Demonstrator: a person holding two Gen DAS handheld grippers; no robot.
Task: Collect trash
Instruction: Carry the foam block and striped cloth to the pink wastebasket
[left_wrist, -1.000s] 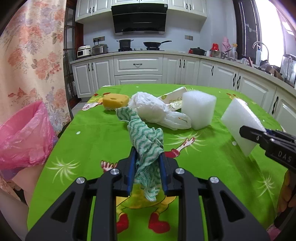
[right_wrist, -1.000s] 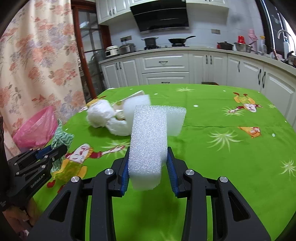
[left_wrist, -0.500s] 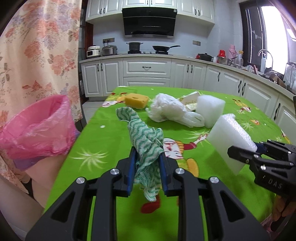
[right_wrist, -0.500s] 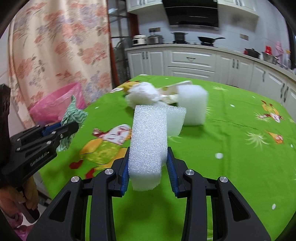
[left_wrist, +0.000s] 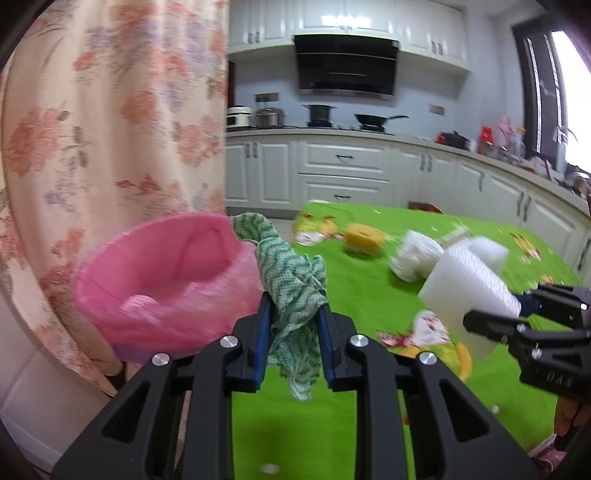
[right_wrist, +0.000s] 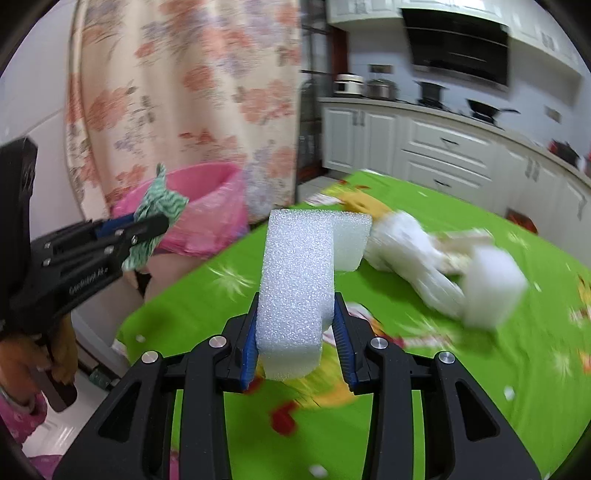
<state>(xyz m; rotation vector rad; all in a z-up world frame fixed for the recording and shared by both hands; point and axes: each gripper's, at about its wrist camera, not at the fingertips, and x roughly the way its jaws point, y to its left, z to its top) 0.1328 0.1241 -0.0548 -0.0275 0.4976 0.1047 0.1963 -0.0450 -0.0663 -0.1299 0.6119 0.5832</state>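
My left gripper (left_wrist: 295, 325) is shut on a green-and-white patterned cloth (left_wrist: 293, 284), held beside the rim of the pink-lined trash bin (left_wrist: 166, 280) at the table's left. From the right wrist view the left gripper (right_wrist: 147, 225) holds the cloth (right_wrist: 155, 206) in front of the bin (right_wrist: 199, 206). My right gripper (right_wrist: 295, 332) is shut on a white foam block (right_wrist: 295, 280) above the green table. In the left wrist view that foam block (left_wrist: 469, 291) and the right gripper (left_wrist: 517, 325) are at the right.
On the green cartoon tablecloth (left_wrist: 369, 295) lie a yellow sponge (left_wrist: 364, 238), a crumpled white plastic bag (right_wrist: 410, 240), a white foam cube (right_wrist: 491, 288) and a flat white piece. A floral curtain (left_wrist: 110, 129) hangs behind the bin. Kitchen cabinets (left_wrist: 343, 173) stand at the back.
Both grippers have swung left towards the pink bin with their loads. The bin now looms large next to the cloth; the table's trash has slid right in view.
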